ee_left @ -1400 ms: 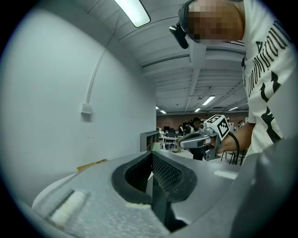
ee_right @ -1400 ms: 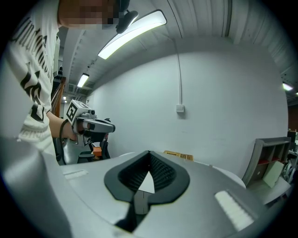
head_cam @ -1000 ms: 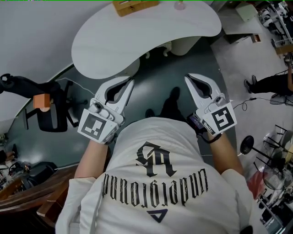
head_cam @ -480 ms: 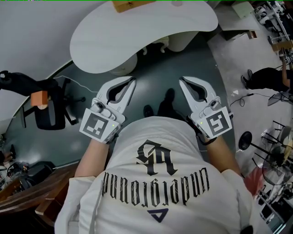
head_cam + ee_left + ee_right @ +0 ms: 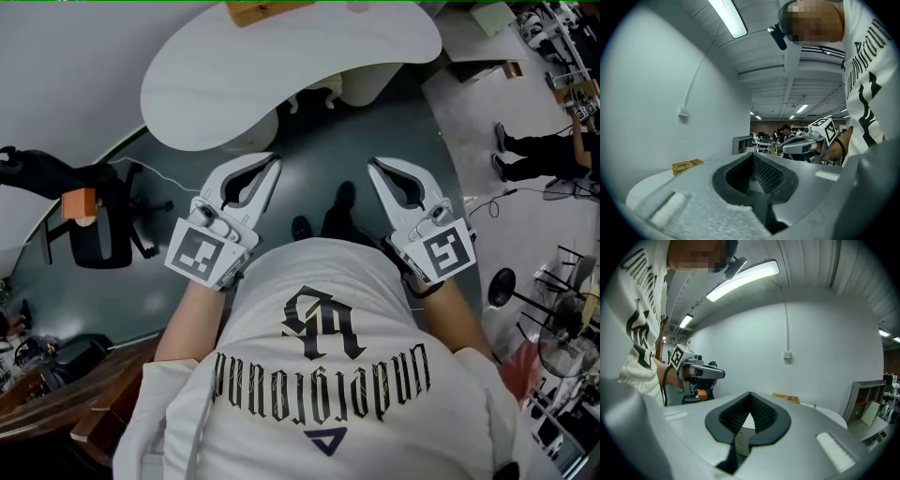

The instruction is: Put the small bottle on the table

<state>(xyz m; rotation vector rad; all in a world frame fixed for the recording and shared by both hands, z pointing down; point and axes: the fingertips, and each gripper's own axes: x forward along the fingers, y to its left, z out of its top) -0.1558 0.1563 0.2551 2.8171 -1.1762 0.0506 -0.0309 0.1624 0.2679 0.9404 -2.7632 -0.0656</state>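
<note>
Hand-held gripper, left [image 5: 270, 165]: clenched, empty.
Hand-held gripper, right [image 5: 375, 167]: clenched, empty.
Small bottle: not located in any view.
Bench [image 5: 234, 84]: ahead, well apart.
Progress: nothing judged done; pickup and placement remain.

The head view looks steeply down on the white counter [image 5: 281, 84]; each gripper view looks level along its fingers [image 5: 693, 206] toward it, sharing the yellow box [image 5: 786, 397].

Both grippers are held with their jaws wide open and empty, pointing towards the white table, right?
Not wide open. The left gripper and right gripper each have jaws closed together, empty, as each gripper view shows. They do point towards the white table.
</note>
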